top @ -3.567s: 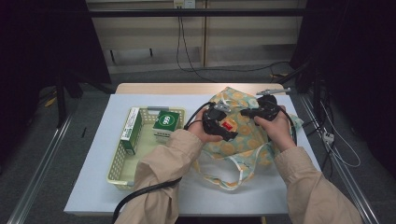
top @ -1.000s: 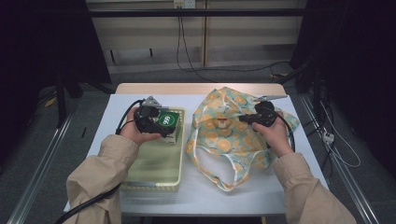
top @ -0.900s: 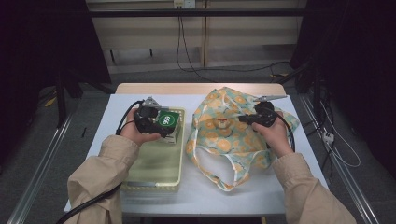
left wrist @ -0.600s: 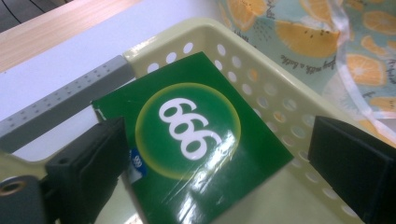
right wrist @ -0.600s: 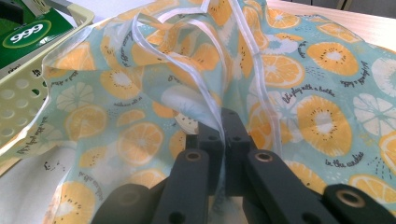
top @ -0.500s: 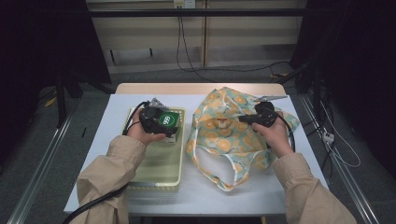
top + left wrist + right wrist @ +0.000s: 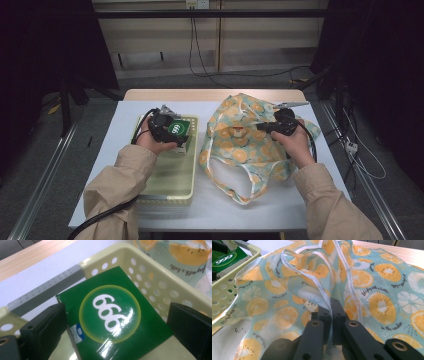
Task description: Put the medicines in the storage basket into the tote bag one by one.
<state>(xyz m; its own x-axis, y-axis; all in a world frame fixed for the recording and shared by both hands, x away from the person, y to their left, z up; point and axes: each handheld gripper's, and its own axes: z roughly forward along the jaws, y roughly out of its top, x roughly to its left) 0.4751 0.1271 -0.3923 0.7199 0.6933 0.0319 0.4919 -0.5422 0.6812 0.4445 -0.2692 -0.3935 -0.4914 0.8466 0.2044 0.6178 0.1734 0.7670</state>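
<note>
The right gripper [image 7: 271,128] has its two black jaws pinched tight together on the white-trimmed edge of the big fabric tote bag printed with orange and lemon slices on pale teal [image 7: 245,145]; in the right gripper view that gripper [image 7: 331,305] has the hem squeezed flat between the jaw tips with no gap showing. The left gripper [image 7: 167,131] is spread wide, its jaws standing either side of a flat glossy green box with a yellow-ringed circle and white "666" on it [image 7: 177,128]. In the left gripper view that gripper [image 7: 117,322] has one jaw right against the box's left edge while the other sits a bit off the right edge, so it's bracketing the box [image 7: 113,317] rather than clamping it, as far as I can tell. Biggest thing first otherwise: the white tabletop [image 7: 260,200] carries everything, with the bag slumped across its right half, handles flopped toward the person. Left of the bag and just beside it sits a pale yellow-green perforated plastic basket [image 7: 170,192], and the green box is at the basket's far end, tilted up. A small grey perforated strip [image 7: 45,291] runs along the basket's far rim behind the box.
</note>
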